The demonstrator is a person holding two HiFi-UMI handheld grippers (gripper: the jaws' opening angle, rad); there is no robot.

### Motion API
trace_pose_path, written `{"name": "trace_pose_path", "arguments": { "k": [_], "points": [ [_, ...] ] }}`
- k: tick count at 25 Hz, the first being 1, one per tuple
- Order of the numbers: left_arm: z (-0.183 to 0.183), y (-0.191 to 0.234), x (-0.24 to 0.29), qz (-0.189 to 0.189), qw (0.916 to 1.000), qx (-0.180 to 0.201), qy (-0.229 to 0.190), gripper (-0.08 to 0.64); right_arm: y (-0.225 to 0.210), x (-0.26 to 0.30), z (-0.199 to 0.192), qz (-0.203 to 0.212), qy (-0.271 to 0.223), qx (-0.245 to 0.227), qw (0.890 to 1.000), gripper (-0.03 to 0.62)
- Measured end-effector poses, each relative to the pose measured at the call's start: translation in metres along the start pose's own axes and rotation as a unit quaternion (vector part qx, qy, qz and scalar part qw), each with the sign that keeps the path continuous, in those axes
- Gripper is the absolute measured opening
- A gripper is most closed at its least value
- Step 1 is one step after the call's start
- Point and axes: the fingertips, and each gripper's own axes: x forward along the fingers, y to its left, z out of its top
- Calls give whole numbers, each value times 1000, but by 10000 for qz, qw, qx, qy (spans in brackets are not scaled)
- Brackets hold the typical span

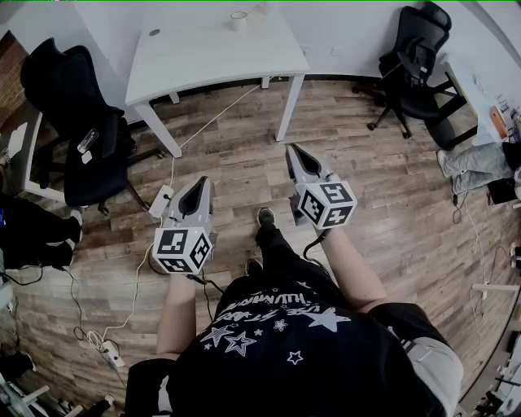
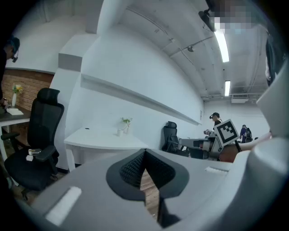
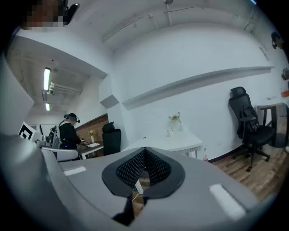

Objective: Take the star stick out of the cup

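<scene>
cup (image 1: pixel 238 19) on white table (image 1: pixel 203 61), contents unclear

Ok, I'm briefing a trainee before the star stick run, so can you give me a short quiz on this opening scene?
1. True or false: the left gripper and the right gripper are both shut with nothing between their jaws.
2. The cup stands: A) on the white table, near the wall; B) held by the left gripper; C) on a stool.
3. Fill in: the floor is made of ____ planks.
Key: 1 true; 2 A; 3 wooden.
</scene>
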Motion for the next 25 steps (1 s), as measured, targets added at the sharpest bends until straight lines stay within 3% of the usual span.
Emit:
{"name": "trace_pose_path", "arguments": {
  "k": [7,14,25],
  "points": [
    [4,-7,-10,58,10000,16,-51,2,11,1,10,206,-12,-162,9997,15],
    [1,5,-18,230,9997,-71,-50,2,21,8,6,395,-50,43,9992,15],
    [6,17,38,277,9996,31,15,2,-20,51,7,429,-83,319,9985,17]
  ]
}}
